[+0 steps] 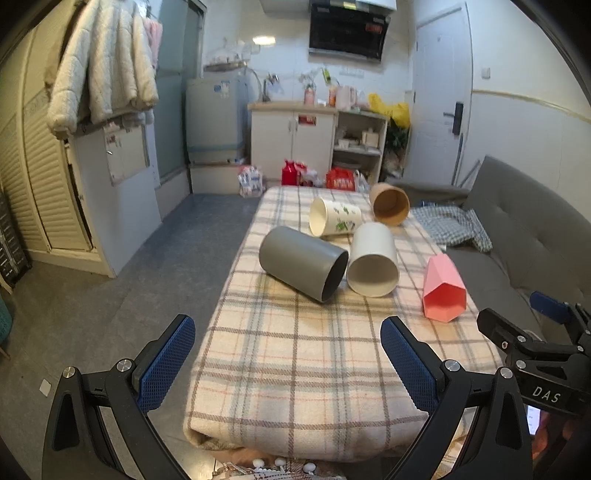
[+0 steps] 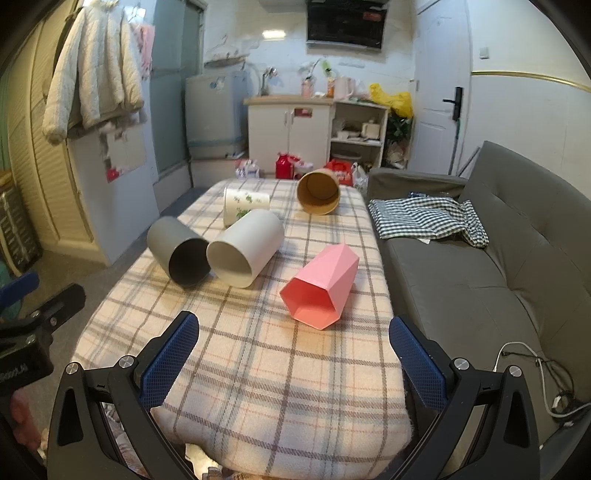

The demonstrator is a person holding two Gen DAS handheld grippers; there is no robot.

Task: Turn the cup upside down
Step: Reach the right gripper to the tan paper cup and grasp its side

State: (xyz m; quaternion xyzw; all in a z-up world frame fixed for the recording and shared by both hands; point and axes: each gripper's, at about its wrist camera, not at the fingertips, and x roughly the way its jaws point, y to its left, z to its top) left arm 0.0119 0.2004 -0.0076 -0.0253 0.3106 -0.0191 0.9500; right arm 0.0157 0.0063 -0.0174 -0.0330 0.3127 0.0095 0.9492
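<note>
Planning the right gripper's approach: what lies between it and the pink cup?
Nothing: in the right wrist view only bare plaid tablecloth lies between the open right gripper and the pink cup.

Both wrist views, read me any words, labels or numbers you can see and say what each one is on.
"DAS": white letters on the black body of the right gripper, seen in the left wrist view.
Red display on the range hood: too blurred to read.
Print on the red bags on the floor: unreadable.
</note>
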